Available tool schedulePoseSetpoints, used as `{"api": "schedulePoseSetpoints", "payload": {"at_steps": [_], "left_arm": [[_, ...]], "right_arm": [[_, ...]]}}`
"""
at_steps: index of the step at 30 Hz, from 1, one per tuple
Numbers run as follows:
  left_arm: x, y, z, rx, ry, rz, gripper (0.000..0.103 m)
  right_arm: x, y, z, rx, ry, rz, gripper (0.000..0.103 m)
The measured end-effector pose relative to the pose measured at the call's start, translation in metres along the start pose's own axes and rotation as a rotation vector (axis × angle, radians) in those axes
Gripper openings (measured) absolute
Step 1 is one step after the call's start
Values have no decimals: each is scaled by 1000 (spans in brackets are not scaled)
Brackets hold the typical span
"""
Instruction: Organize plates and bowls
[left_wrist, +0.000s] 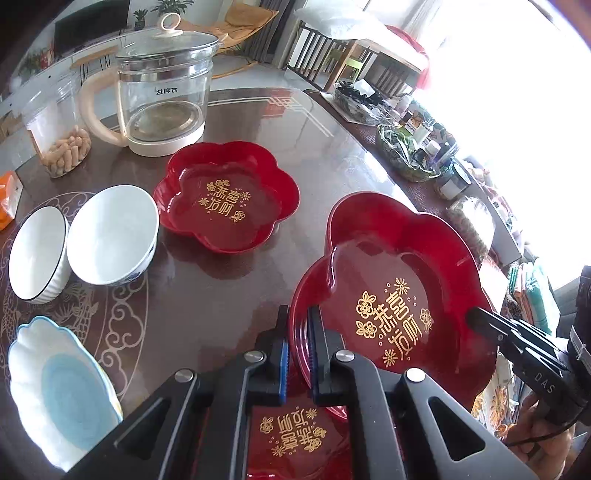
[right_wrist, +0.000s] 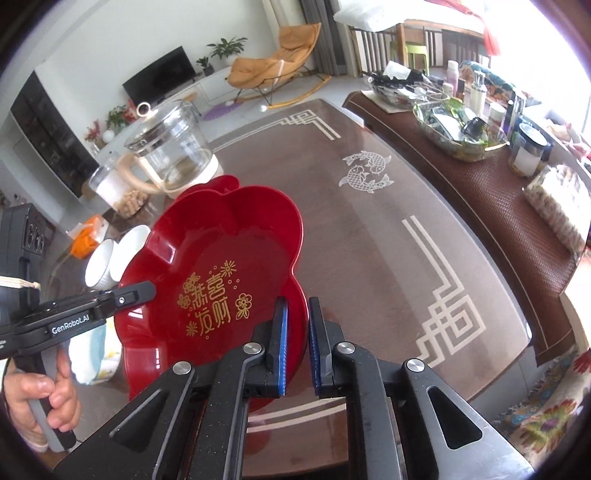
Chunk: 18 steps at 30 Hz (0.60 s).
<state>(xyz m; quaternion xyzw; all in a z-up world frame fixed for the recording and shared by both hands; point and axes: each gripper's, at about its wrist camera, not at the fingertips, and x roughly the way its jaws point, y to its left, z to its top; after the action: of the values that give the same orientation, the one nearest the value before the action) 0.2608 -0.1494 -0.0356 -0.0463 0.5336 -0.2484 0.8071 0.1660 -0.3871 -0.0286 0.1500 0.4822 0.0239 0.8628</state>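
A red flower-shaped plate (left_wrist: 391, 266) with gold lettering hangs tilted above the table, held from both sides. My left gripper (left_wrist: 298, 325) is shut on its near-left rim. My right gripper (left_wrist: 474, 317) pinches the opposite rim. In the right wrist view my right gripper (right_wrist: 297, 325) is shut on the rim of the same plate (right_wrist: 221, 236), and the left gripper (right_wrist: 146, 290) clamps its far side. A second red plate (left_wrist: 225, 195) lies on the table beyond. A third red plate (left_wrist: 291, 432) lies directly beneath my left gripper.
Two white bowls (left_wrist: 110, 236) (left_wrist: 37, 251) lean together at the left. A blue-and-white scalloped plate (left_wrist: 55, 387) lies near the front left. A glass kettle (left_wrist: 166, 92) and a snack jar (left_wrist: 55, 129) stand at the back. Baskets of bottles (right_wrist: 458, 125) line the right side.
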Motion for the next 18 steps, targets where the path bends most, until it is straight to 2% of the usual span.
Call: {"api": "schedulePoseSetpoints", "payload": {"at_steps": [5, 10, 18], "left_arm": [[-10, 23, -33, 9, 11, 32, 7], [1, 38, -58, 25, 24, 46, 8], [24, 30, -64, 110, 24, 67, 15]], "right_arm": [[-13, 41, -55, 44, 5, 42, 15], [6, 58, -100, 91, 46, 26, 15], [19, 67, -140, 127, 62, -51, 15]]}}
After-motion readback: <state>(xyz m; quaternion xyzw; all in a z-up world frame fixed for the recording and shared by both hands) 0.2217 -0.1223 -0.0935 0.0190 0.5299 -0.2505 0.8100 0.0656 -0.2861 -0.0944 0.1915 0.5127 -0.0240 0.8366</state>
